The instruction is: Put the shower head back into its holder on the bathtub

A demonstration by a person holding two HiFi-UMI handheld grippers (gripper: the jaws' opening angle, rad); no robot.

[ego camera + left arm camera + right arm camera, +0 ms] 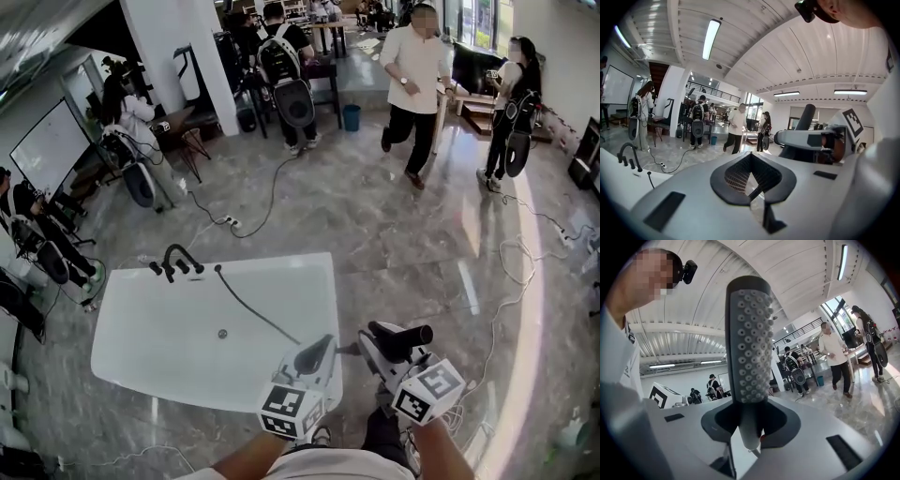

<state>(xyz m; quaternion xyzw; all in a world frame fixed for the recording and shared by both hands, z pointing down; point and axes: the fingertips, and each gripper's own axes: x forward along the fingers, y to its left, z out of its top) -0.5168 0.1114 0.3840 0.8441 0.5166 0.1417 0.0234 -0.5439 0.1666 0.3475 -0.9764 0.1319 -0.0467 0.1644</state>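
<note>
A white bathtub (131, 366) lies at the lower left of the head view. A black faucet set with its holder (178, 261) stands on the tub's far rim, and a dark hose (253, 314) runs from there across the tub toward me. My right gripper (380, 339) is to the right of the tub, over the floor, shut on the black stick shower head (405, 334). In the right gripper view the shower head (749, 333) stands upright between the jaws (749, 427), nozzle dots facing the camera. My left gripper (323, 347) is over the tub's near right corner, its jaws (749, 157) shut with nothing in them.
Several people stand and walk on the marble floor beyond the tub, one in a white shirt (412, 75). Cables and a power strip (230, 223) trail over the floor. A blue bin (351, 116) stands by a table, and a whiteboard (47, 145) is at the left.
</note>
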